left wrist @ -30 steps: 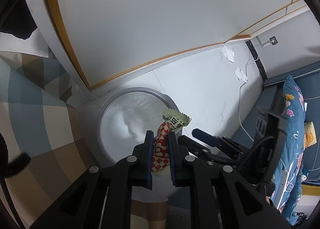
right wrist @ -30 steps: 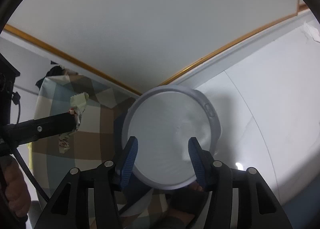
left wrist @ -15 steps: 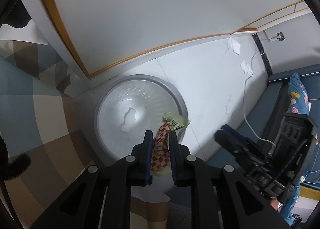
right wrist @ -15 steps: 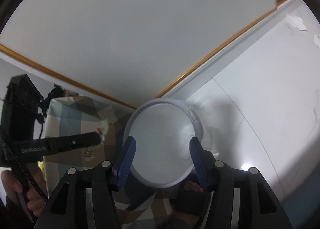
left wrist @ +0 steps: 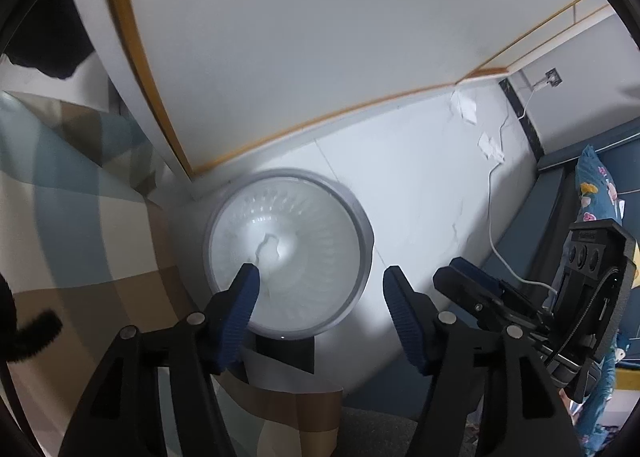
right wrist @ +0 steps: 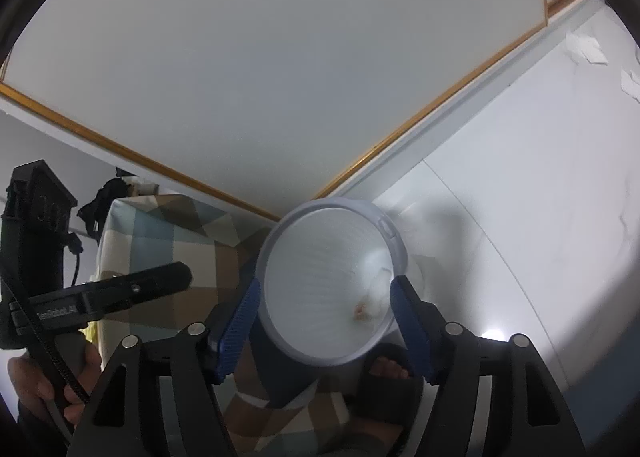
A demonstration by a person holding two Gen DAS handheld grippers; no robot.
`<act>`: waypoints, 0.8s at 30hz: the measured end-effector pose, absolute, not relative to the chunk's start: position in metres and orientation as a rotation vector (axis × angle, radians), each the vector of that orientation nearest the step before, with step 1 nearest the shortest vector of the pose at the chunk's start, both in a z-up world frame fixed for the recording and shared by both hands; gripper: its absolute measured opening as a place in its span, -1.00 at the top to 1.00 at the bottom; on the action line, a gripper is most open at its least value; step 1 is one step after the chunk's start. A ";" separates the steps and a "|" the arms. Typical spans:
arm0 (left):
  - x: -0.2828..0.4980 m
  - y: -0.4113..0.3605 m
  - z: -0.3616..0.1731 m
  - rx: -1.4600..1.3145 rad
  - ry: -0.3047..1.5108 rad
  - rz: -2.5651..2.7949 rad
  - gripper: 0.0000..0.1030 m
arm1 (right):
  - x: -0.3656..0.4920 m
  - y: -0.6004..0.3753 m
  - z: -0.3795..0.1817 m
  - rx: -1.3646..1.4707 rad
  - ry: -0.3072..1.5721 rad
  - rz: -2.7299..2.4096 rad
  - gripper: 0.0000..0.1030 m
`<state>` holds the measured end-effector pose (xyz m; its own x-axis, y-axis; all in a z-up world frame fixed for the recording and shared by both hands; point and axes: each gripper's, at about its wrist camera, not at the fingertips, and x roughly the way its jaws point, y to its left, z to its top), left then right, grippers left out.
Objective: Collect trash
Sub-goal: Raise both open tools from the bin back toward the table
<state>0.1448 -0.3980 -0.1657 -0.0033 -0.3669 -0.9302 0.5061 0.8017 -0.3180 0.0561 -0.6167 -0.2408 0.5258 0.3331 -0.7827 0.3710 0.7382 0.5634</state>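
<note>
Bin (left wrist: 362, 225), round and lined with a white bag, stood on the floor (left wrist: 420, 185) in the corner beside a checked cloth (left wrist: 80, 217). A small reddish scrap (right wrist: 360, 310) lay deep inside, too blurred to identify. The left tool (left wrist: 320, 299) hung over the rim, jaws opening, nothing between them. The right tool (right wrist: 324, 321) was opening too, empty; its jaws only framed the bin.

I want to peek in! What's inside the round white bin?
A white bag lines the bin. Near the bottom lies a small crumpled scrap with a reddish spot. Its details are blurred, and anything under the bag's folds is hidden.
</note>
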 end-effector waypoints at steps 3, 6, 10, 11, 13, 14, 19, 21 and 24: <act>0.141 -0.392 -0.153 0.133 1.364 -0.675 -0.25 | 0.054 -0.614 -0.233 0.762 1.042 -0.028 -0.36; 0.137 -0.384 -0.141 0.124 1.313 -0.672 -0.28 | 0.052 -0.612 -0.222 0.744 1.032 -0.031 -0.40; 0.132 -0.365 -0.113 0.091 1.192 -0.674 -0.28 | 0.048 -0.607 -0.198 0.710 1.002 -0.046 -0.47; 0.132 -0.358 -0.106 0.074 1.169 -0.660 -0.28 | 0.047 -0.605 -0.192 0.702 0.992 -0.046 -0.49; 0.133 -0.345 -0.094 0.029 1.138 -0.638 -0.29 | 0.045 -0.600 -0.172 0.661 0.962 -0.046 -0.51; 0.133 -0.338 -0.087 0.013 1.122 -0.623 -0.29 | 0.045 -0.597 -0.163 0.637 0.949 -0.045 -0.51; 0.127 -0.297 -0.052 -0.042 0.989 -0.520 -0.50 | 0.038 -0.578 -0.112 0.540 0.859 -0.030 -0.51; 0.122 -0.277 -0.038 -0.055 0.926 -0.489 -0.59 | 0.034 -0.566 -0.089 0.503 0.814 -0.029 -0.51; 0.115 -0.247 -0.022 -0.070 0.848 -0.444 -0.62 | 0.028 -0.549 -0.062 0.468 0.759 -0.018 -0.51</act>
